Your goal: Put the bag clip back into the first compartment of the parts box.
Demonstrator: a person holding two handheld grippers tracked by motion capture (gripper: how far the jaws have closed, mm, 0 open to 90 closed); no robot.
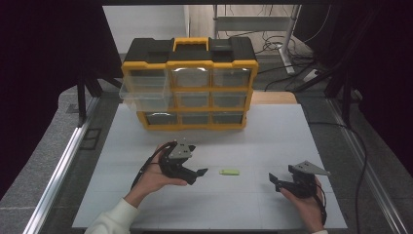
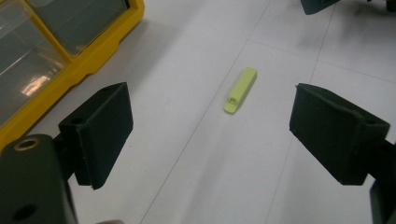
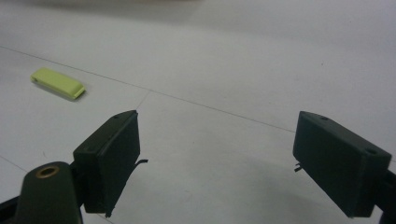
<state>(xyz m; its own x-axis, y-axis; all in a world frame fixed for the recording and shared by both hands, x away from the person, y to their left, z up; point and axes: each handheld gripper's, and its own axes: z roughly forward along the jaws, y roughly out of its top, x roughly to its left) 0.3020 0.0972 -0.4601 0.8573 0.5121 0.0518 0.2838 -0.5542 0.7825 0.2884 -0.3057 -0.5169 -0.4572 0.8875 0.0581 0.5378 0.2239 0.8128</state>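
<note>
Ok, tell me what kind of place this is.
Likely a lab or workshop recording bench: a white table bounded by metal rails, a yellow-and-black drawer organizer, and loose cables on the floor behind.

small bar [image 1: 229, 171] on table [image 1: 272, 141], between left gripper [image 1: 194, 174] and right gripper [image 1: 275, 181], drawer cabinet [image 1: 190, 87] behind
</note>
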